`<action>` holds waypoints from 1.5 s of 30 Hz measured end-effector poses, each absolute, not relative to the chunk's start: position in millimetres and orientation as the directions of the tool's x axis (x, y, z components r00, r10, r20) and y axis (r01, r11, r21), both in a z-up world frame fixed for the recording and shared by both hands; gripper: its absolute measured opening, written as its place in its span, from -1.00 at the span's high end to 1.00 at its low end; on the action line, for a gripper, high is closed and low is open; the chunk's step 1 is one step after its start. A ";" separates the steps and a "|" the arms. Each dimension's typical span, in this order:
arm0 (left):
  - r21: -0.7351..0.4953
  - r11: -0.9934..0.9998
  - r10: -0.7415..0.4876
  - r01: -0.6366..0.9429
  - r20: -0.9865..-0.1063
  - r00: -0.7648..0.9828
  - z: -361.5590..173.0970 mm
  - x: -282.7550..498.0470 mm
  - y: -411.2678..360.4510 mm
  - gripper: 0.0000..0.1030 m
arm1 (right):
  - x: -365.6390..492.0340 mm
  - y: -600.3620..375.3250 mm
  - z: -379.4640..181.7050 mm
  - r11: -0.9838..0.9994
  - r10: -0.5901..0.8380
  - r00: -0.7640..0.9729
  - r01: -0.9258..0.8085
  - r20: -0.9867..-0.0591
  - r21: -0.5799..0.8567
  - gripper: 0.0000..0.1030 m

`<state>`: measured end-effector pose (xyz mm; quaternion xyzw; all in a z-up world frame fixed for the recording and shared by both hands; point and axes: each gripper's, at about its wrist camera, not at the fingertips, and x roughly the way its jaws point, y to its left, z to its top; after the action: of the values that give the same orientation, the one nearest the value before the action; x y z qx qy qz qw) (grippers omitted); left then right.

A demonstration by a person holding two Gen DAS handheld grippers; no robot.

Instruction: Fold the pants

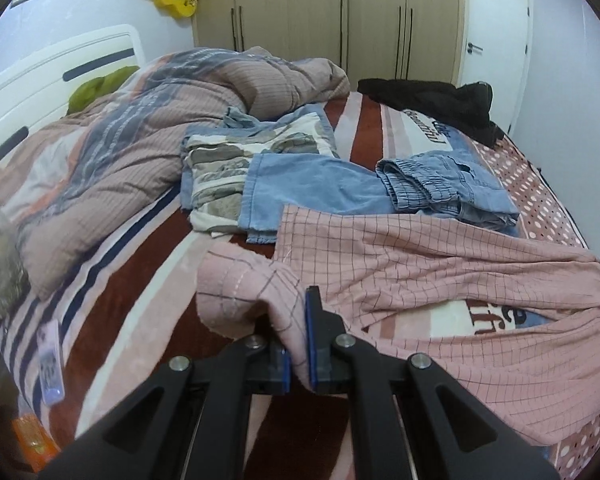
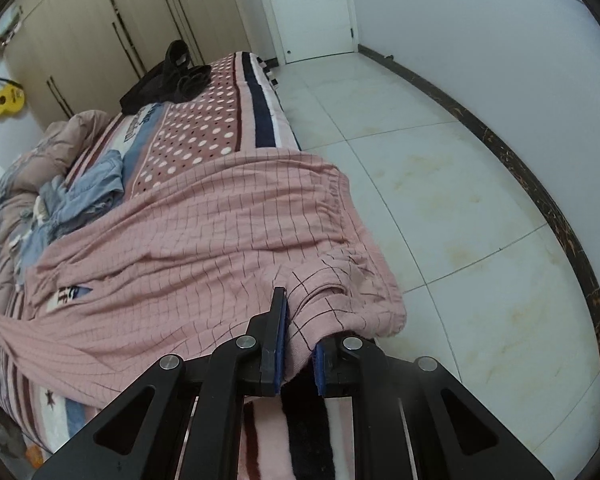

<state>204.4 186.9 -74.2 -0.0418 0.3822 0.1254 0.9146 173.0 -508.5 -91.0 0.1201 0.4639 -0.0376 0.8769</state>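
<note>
My left gripper (image 1: 298, 344) and right gripper (image 2: 298, 344) each pinch the pants (image 1: 440, 264). They lie spread and unfolded; every fold remains, I judge.

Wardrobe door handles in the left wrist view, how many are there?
5: two paired on the left, one in the middle, two paired on the right. Bedding may hide their lower ends.

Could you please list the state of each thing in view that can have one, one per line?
Pink checked pants: spread unfolded on the bed, pinched at two edges.
Left gripper: shut on the pants.
Right gripper: shut on the pants.
Blue jeans: folded in a stack.
Quilt: rumpled in a heap.
Black garment: bunched, unfolded.
Wardrobe doors: closed.
Room door: closed.
</note>
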 end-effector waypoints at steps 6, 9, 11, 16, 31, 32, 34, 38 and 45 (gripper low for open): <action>0.067 0.965 0.219 -0.254 -0.743 0.633 -68.8 257.0 181.9 0.92 | 217.5 -509.3 -82.2 0.974 0.019 0.541 0.178 -0.841 0.137 0.89; 0.075 0.962 0.227 -0.264 -0.757 0.613 -71.0 286.0 182.7 0.92 | 243.9 -511.2 -79.9 0.973 0.000 0.539 0.195 -0.842 0.124 0.89; 0.071 0.959 0.229 -0.276 -0.769 0.597 -74.2 307.1 185.3 0.92 | 264.7 -513.1 -80.9 0.971 -0.013 0.539 0.209 -0.842 0.118 0.89; 0.102 0.952 0.257 -0.289 -0.777 0.574 -82.4 357.7 186.8 0.92 | 307.2 -514.4 -89.4 0.962 -0.035 0.549 0.245 -0.835 0.120 0.89; 0.167 0.923 0.316 -0.346 -0.843 0.436 -143.6 446.4 207.8 0.88 | 408.3 -509.8 -145.8 0.942 -0.109 0.534 0.325 -0.838 0.084 0.88; 0.174 0.924 0.319 -0.341 -0.844 0.432 -146.2 448.4 206.6 0.88 | 411.2 -508.0 -149.9 0.943 -0.118 0.531 0.324 -0.839 0.072 0.83; 0.191 0.925 0.327 -0.329 -0.842 0.430 -146.4 448.8 203.4 0.76 | 415.5 -503.2 -157.8 0.948 -0.122 0.517 0.314 -0.847 0.055 0.46; 0.233 0.920 0.371 -0.316 -0.779 0.505 -124.6 430.6 199.2 -0.69 | 406.8 -497.2 -153.1 0.952 -0.119 0.547 0.300 -0.829 0.061 -0.24; 0.098 0.966 0.226 -0.240 -0.775 0.591 -92.3 372.4 217.4 -0.69 | 347.3 -436.3 -110.4 0.987 -0.035 0.656 0.139 -0.754 0.076 -0.24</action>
<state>372.4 217.4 -92.3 -0.0082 0.4332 0.1305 0.8918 347.3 -436.3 -110.4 0.0635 0.4121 -0.0480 0.9077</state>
